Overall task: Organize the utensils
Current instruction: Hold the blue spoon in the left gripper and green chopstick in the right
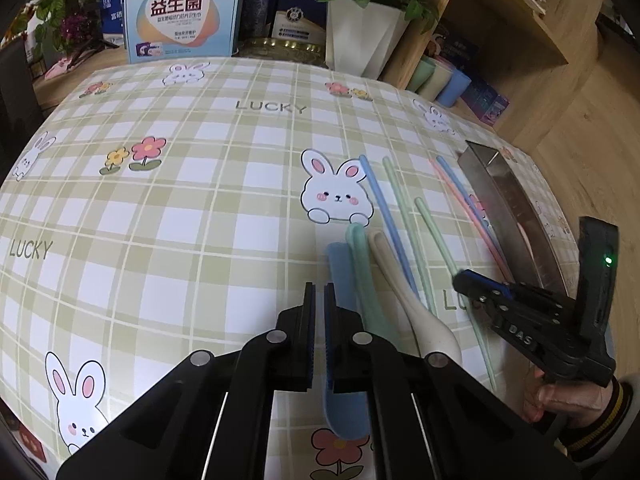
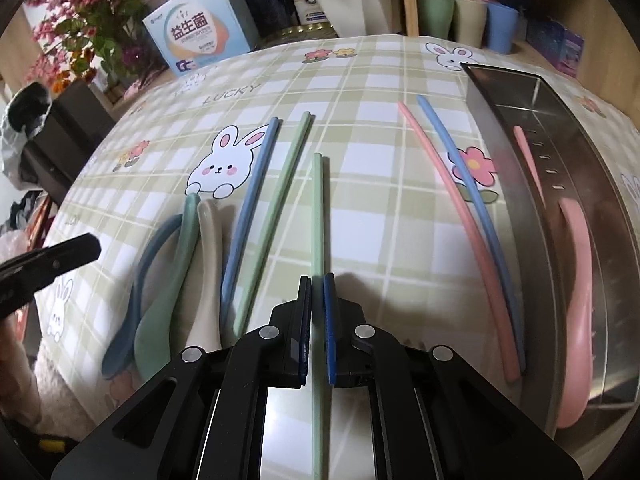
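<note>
The right gripper (image 2: 317, 280) has its jaws closed on a single green chopstick (image 2: 317, 208), which runs between the pads and lies lengthwise on the table, its far tip pointing toward the back edge. The left gripper (image 1: 319, 286) has its jaws drawn almost together with only a thin gap, and nothing sits between them; it hovers over the blue spoon (image 1: 342, 272), whose bowl shows beneath the fingers near the table's front edge.

Just right of the blue spoon lie a green spoon (image 1: 362, 276) and a cream spoon (image 1: 404, 288), side by side and touching along their handles. Next comes a blue chopstick (image 2: 248, 216) and a second green chopstick (image 2: 280, 200), close together and slanted. Toward the right edge, a pink chopstick (image 2: 456, 216) and another blue chopstick (image 2: 472, 196) lie as a pair, their near ends just beside the metal tray (image 2: 504, 184). The tray stands along the table's right edge and holds a pink spoon (image 2: 576, 280) and what appears to be one pink chopstick (image 2: 526, 148).

The checked tablecloth (image 1: 180, 208) with rabbits and flowers covers the table. Beyond its back edge stand a light-blue box (image 1: 180, 16), a white flower pot (image 1: 360, 36) with red blooms, and three cups (image 2: 468, 20) in green, cream and blue at the back right corner.
</note>
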### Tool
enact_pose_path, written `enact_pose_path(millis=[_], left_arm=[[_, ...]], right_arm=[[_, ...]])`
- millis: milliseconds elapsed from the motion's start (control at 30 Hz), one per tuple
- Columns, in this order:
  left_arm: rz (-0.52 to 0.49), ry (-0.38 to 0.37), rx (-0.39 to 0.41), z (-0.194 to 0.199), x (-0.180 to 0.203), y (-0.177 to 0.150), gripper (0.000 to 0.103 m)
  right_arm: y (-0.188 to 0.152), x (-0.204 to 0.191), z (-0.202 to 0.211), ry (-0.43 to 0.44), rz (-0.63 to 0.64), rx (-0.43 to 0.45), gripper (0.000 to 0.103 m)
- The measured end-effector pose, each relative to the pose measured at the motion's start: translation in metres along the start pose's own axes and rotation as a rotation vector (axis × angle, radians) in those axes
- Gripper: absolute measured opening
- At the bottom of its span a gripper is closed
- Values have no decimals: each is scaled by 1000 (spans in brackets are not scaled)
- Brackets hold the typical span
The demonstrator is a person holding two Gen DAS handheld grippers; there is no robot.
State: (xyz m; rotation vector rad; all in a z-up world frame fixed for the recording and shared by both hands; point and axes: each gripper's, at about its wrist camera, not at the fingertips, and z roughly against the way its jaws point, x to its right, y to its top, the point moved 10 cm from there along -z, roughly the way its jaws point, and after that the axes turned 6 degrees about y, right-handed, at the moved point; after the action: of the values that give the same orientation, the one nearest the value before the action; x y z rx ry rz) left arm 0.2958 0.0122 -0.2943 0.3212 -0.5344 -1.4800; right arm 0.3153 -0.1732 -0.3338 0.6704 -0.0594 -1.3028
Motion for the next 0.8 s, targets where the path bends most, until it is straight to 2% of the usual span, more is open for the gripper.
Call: enact_pose_path(millis=[167,300,567,733,800], left_arm=[[-15,-48,-46,-7,8,-7,5],[-14,-92,-93,-15,13,-14,20],[-20,-138,-144,-32,18,-19,20],[-57,-132,-154,-42,24,-22,20],[-63,-127,-157,-42,25,-22,15]], right_arm=[[-2,1,1,0,-5,-4,6],[-1,2,0,6,-8,-2,6],[-2,1,0,7,1,1,6],[-2,0,1,9,2,2,6],[-2,0,1,10,6,3,6]])
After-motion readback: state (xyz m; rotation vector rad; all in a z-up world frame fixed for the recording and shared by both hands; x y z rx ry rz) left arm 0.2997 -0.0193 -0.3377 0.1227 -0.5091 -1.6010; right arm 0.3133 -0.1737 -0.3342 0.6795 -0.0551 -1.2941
